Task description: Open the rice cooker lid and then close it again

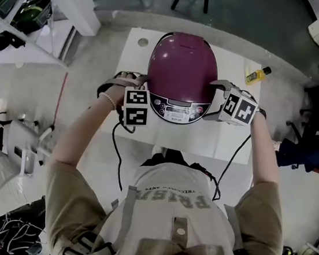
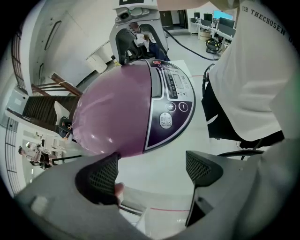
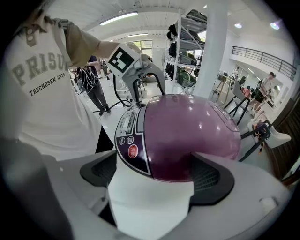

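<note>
Two grippers sit at the sides of the rice cooker (image 1: 183, 74), one on each side. The left gripper (image 2: 150, 168) has its jaws wide apart and holds nothing. One jaw is right up against the low edge of the purple lid (image 2: 115, 117), and the other jaw hangs free over the white tabletop (image 1: 190, 138). The right gripper (image 3: 152, 173) also has its jaws wide apart, and the cooker's side sits between them, white body below and purple lid above.

The cooker stands in the middle of the tabletop, with bare room in front of it. A small yellow bottle (image 1: 256, 74) lies to the cooker's right, near the tabletop's edge.

The lid is down. It is round and shiny, with a dark button panel (image 1: 180, 108) at the front.
</note>
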### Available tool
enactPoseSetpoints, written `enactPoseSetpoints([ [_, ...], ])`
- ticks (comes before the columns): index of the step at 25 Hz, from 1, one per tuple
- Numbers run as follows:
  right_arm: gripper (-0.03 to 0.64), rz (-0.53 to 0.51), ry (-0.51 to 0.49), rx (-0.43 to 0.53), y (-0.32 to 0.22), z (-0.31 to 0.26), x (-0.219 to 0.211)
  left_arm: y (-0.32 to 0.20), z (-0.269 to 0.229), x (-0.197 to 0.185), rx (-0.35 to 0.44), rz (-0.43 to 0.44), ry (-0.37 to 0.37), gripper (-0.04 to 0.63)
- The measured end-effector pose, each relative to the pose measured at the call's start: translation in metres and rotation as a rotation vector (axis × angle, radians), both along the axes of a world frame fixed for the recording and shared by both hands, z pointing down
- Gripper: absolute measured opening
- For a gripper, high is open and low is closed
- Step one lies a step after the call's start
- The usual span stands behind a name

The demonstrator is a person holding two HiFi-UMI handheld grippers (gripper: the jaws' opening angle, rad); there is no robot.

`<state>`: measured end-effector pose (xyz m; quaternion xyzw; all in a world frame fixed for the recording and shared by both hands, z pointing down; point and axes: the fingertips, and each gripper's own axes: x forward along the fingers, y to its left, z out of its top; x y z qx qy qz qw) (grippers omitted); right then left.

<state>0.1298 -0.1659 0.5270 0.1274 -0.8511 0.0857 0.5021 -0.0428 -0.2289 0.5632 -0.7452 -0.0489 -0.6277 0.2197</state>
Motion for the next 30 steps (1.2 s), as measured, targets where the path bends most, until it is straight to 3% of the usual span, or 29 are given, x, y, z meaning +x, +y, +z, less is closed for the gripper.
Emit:
enactPoseSetpoints([
  [2,0.462,0.022,-0.067,0.022,-0.002,-0.001,0.0,0.003,-0.001,0.001,-0.034,-0.026,0.039,0.462],
  [5,0.462,0.133,-0.265,0.02,-0.006,-0.008,-0.002,0.006,-0.006,0.001,-0.106,-0.089,0.139,0.452],
  [9,0.462,0.294,-0.486,0.084,-0.012,-0.031,-0.002,-0.001,-0.025,0.004,-0.102,-0.188,0.3,0.453],
  [12,0.462,0.412,-0.655,0.218,-0.016,-0.065,0.002,-0.002,-0.052,0.012,-0.145,-0.289,0.501,0.452],
  [15,0.46,0.566,-0.771,0.405,-0.014,-0.094,0.014,-0.005,-0.09,0.018,-0.153,-0.424,0.769,0.451],
  [18,0.46,0.735,-0.815,0.576,-0.01,-0.115,0.024,-0.016,-0.125,0.013,-0.063,-0.607,1.02,0.45],
  [21,0.441,0.87,-0.846,0.654,-0.005,-0.123,0.021,-0.021,-0.146,0.0,0.092,-0.776,1.198,0.435],
  [24,0.362,0.98,-0.847,0.732,0.004,-0.127,0.015,-0.01,-0.151,-0.009,0.223,-0.9,1.28,0.355],
  [26,0.256,1.032,-0.811,0.781,0.009,-0.127,0.011,-0.001,-0.15,-0.011,0.251,-0.957,1.32,0.318],
  [27,0.21,1.046,-0.79,0.799,0.011,-0.125,0.009,0.003,-0.15,-0.012,0.258,-0.98,1.34,0.27],
  [28,0.19,1.053,-0.77,0.811,0.012,-0.123,0.006,0.005,-0.15,-0.013,0.259,-0.996,1.356,0.204],
  [30,0.173,1.055,-0.742,0.826,0.015,-0.121,0.002,0.007,-0.148,-0.011,0.252,-1.002,1.366,0.19],
])
